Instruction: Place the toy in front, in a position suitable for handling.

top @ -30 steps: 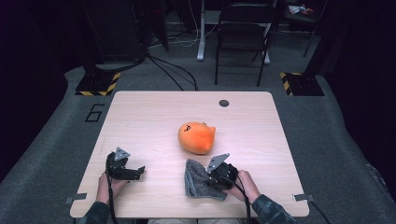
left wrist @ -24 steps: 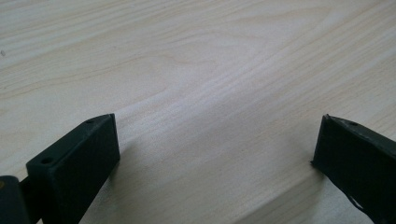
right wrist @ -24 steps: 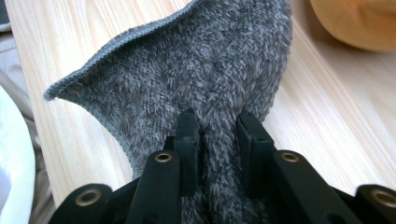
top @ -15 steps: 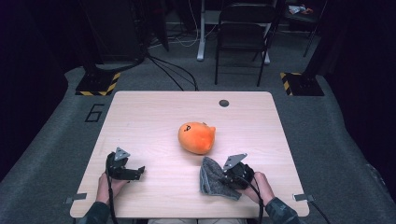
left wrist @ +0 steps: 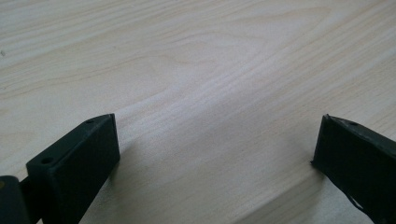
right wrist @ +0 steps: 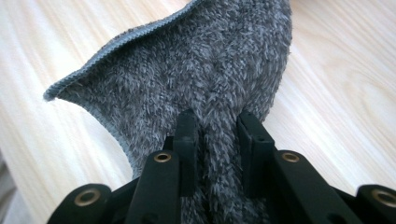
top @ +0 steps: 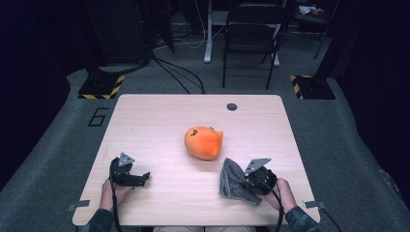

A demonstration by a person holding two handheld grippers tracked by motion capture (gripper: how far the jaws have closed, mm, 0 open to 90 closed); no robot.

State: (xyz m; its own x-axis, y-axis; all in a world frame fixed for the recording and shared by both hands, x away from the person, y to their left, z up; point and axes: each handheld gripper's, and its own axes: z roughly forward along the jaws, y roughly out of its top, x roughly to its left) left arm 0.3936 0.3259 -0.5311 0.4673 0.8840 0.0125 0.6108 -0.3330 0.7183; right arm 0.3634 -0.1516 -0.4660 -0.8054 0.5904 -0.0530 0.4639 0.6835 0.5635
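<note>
The jaws of the right gripper [right wrist: 215, 135] are pressed in on a fold of the grey fleece cloth [right wrist: 196, 70], pinching the fabric between their two black tips. In the right gripper view the cloth fans up and away from the pinch, with one stitched edge curling out over the pale wood. In the high view, the cloth [top: 233, 180] lies bunched on the worktop [top: 154, 121] near its front edge, towards the right side, with the right gripper [top: 251, 181] touching its right-hand part and the person's right hand [top: 280, 191] behind it.

Just beyond the cloth, nearer the middle of the worktop, sits an orange plush toy [top: 203, 142], close to the cloth; whether they touch cannot be told.

Well apart, at the front left, the left gripper [top: 138, 179] rests low over the wood in the person's left hand [top: 112, 192]. In the left gripper view, the jaws of the left gripper [left wrist: 215, 149] stand spread wide, with bare wood between them.

Near the far edge is a small dark round cap [top: 232, 107]. Beyond the worktop, a black folding chair [top: 251, 29] stands on the grey floor.
</note>
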